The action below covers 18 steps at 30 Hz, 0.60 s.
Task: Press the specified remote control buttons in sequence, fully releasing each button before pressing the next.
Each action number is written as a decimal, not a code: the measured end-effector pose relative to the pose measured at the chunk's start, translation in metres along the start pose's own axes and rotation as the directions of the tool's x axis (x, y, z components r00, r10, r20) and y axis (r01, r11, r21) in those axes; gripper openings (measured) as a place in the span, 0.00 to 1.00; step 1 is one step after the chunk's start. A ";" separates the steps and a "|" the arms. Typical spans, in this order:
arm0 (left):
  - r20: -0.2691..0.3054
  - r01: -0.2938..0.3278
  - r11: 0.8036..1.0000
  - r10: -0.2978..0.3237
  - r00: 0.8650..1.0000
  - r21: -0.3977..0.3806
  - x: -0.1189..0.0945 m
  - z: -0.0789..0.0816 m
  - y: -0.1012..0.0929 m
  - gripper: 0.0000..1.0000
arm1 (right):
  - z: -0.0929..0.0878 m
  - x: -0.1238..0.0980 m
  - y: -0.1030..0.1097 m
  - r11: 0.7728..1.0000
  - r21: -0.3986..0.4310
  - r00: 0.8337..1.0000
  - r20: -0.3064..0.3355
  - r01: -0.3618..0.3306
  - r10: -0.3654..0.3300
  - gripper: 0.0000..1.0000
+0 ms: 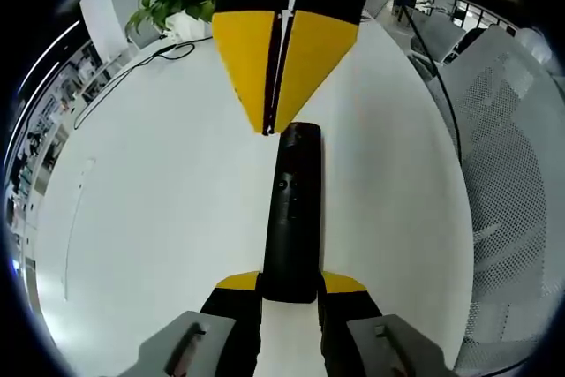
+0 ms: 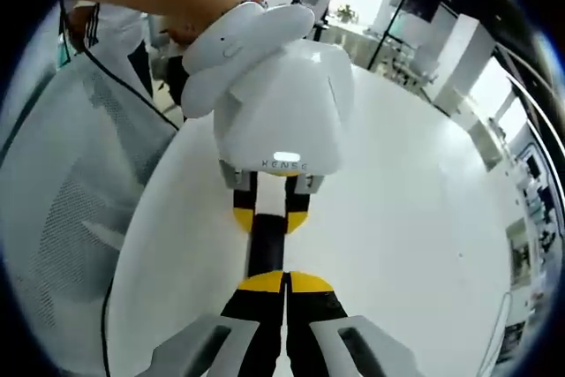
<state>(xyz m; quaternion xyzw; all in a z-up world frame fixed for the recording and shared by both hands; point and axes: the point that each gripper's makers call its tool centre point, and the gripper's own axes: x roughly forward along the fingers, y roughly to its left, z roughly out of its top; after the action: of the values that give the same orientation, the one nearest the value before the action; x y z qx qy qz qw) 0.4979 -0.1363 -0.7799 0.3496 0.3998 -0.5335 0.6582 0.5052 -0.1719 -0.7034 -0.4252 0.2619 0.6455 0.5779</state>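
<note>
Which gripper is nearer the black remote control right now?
Left. The left gripper clamps the near end of the slim black remote control on the white table; the right gripper, shut, touches its far end.

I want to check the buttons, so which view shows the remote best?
The left gripper view: the remote lies lengthwise with its top face showing. The right gripper view shows a short dark strip of it between both tongs.

black remote control (image 1: 292, 214), flat on white table (image 1: 159, 218)
</note>
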 end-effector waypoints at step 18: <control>0.012 0.001 1.000 -0.001 1.000 -0.002 0.000 0.000 0.000 0.23 | -0.012 0.027 0.010 0.999 0.025 0.999 -0.017 -0.049 0.049 0.00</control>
<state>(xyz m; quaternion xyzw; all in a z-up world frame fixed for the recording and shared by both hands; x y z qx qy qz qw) 0.4982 -0.1363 -0.7798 0.3454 0.3966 -0.5354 0.6609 0.4989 -0.1700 -0.7341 -0.4174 0.2852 0.6524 0.5647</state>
